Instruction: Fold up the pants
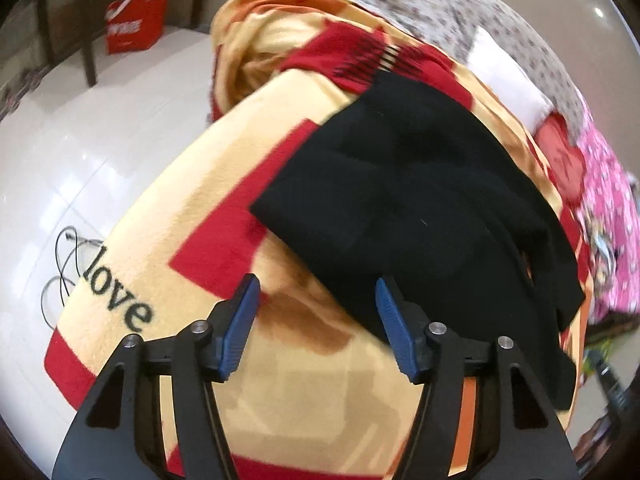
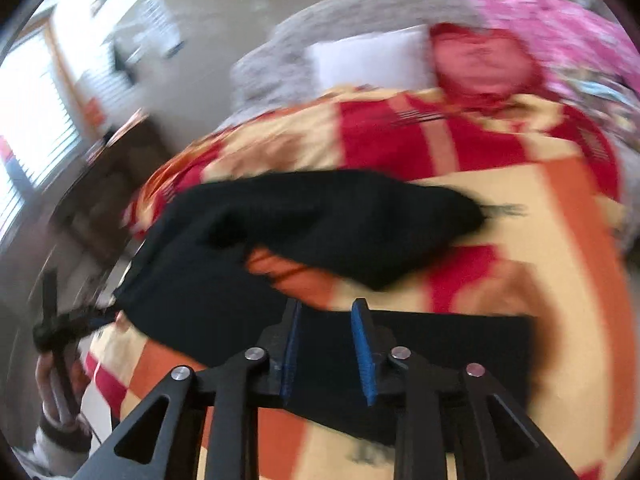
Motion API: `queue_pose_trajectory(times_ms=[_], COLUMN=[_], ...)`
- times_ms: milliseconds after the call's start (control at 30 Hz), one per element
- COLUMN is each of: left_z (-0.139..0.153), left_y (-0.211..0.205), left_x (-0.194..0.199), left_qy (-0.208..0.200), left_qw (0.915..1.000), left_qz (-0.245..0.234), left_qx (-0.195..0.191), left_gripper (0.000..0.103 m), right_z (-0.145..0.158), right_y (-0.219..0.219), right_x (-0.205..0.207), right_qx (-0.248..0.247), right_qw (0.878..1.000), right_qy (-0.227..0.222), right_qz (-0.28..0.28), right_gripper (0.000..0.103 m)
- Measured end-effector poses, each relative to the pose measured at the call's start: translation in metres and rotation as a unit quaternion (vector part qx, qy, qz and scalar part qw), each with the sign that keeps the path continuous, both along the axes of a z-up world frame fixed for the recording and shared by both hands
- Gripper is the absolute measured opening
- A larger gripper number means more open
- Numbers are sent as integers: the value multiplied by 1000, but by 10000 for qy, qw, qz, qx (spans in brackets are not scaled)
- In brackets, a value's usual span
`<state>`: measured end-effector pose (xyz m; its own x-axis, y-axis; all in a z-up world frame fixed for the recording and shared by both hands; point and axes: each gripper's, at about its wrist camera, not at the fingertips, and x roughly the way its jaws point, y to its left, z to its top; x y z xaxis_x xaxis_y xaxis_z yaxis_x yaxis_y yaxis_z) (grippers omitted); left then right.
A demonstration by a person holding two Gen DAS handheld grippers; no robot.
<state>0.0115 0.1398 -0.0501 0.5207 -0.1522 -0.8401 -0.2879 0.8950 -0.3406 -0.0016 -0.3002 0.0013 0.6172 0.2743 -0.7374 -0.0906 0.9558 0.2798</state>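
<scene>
Black pants (image 1: 408, 192) lie loosely folded on a red, yellow and orange blanket (image 1: 200, 216) on a bed. My left gripper (image 1: 316, 292) is open and empty, hovering just above the near left edge of the pants. In the blurred right wrist view the pants (image 2: 304, 220) spread across the blanket (image 2: 540, 240). My right gripper (image 2: 326, 312) is open and empty above a flat black part of the pants. The left gripper (image 2: 80, 316) shows at the far left, close to the pants' edge.
A white pillow (image 1: 504, 76), a floral grey cover (image 1: 460, 8) and pink bedding (image 1: 608, 216) lie at the head of the bed. A white tiled floor (image 1: 80, 168) with a black cable (image 1: 64, 264) and a red bag (image 1: 134, 24) lies left.
</scene>
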Motion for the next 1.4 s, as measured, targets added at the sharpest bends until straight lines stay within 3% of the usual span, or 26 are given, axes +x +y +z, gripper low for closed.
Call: queue_pose_trajectory(times_ms=[133, 267, 300, 333, 367, 400, 467, 567, 700, 833, 900, 967, 1100, 1267, 1367, 1400], left_z=[1, 0, 0, -1, -2, -3, -2, 5, 20, 7, 1, 5, 27, 46, 45, 42], left_y=[-3, -12, -18, -20, -23, -24, -24, -23, -20, -18, -13, -6, 2, -7, -17, -21], left_x=[13, 28, 32, 35, 38, 39, 39, 28, 3, 4, 7, 8, 3, 6, 11, 14], left_qy=[-79, -110, -148, -156, -158, -172, -237, -324, -556, -352, -230, -223, -448, -670, -743, -714], left_qw=[9998, 9998, 9996, 9995, 9993, 9992, 9989, 9985, 9971, 9970, 9979, 9984, 9981, 9955, 9935, 9928], left_qz=[85, -23, -139, -184, -237, -270, -353, -412, -513, -613, -561, -500, -296, -441, -654, -722], left_qx=[131, 155, 189, 214, 254, 250, 213, 168, 117, 306, 225, 151, 314, 501, 567, 638], left_gripper=[60, 60, 56, 45, 26, 20, 13, 12, 12, 13, 19, 25, 31, 33, 52, 52], right_z=[-37, -55, -59, -61, -60, -60, -57, -50, -48, -37, -22, -6, 8, -14, -29, -35], right_y=[39, 51, 50, 49, 50, 51, 55, 61, 70, 77, 83, 94, 120, 151, 163, 164], right_x=[35, 54, 59, 63, 64, 67, 71, 70, 72, 85, 93, 106, 148, 204, 227, 232], right_qx=[170, -153, -138, -75, -68, -105, -172, -184, -240, -140, -75, -278, -829, -1714, -2112, -2200], right_qw=[9985, 9985, 9982, 9983, 9983, 9979, 9975, 9976, 9967, 9957, 9946, 9927, 9840, 9627, 9485, 9441], right_qy=[295, 419, 503, 515, 506, 563, 591, 492, 417, 373, 188, -69, -438, -264, -251, -212], right_qz=[423, 328, 295, 275, 272, 286, 344, 449, 647, 840, 1022, 1171, 1515, 2075, 2347, 2447], right_gripper=[25, 25, 25, 25, 25, 25, 25, 25, 25, 25, 25, 27, 42, 44, 44, 44])
